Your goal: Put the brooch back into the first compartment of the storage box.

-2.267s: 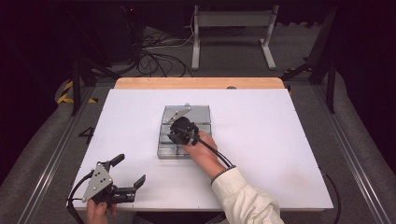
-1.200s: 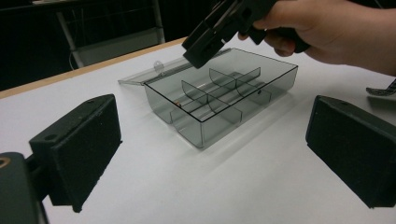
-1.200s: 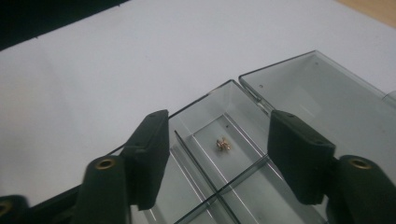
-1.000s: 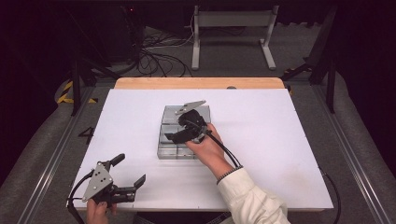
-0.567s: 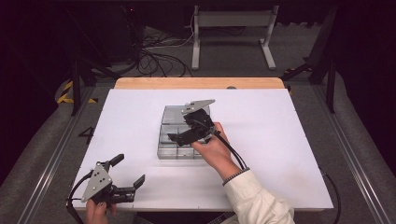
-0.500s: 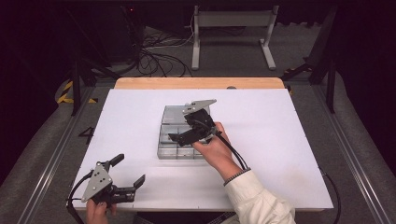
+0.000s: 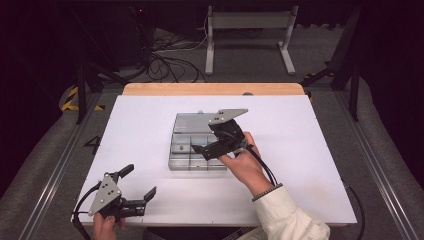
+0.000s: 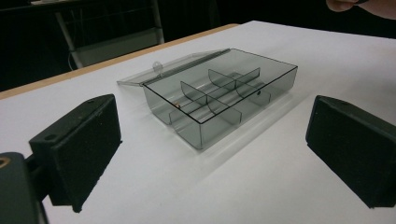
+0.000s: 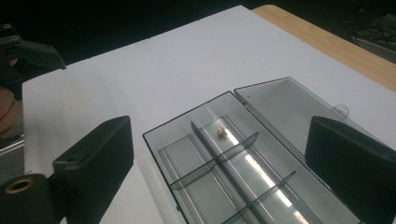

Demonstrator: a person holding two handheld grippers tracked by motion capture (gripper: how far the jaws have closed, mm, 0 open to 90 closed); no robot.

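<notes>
a clear smoky plastic organizer box [image 7: 192, 145] is sitting near the middle of the white table [image 7: 310, 150], its lid [image 9: 299, 109] lying open flat on the far side. thin dividers are splitting it into compartments, and a tiny brass-coloured piece [image 9: 222, 133] is resting in one compartment beside the long centre divider. the right gripper [image 7: 212, 148] is hovering just over the box's right edge with its jaws spread wide, gripping nothing, and it is hiding part of the box in the high view. the left gripper [image 7: 137, 186] is sitting at the near left corner of the table, well apart from the box, jaws also gaping and empty. beyond the table, cables [image 7: 165, 50] and a metal stand [image 7: 250, 30] are lying on the floor.
</notes>
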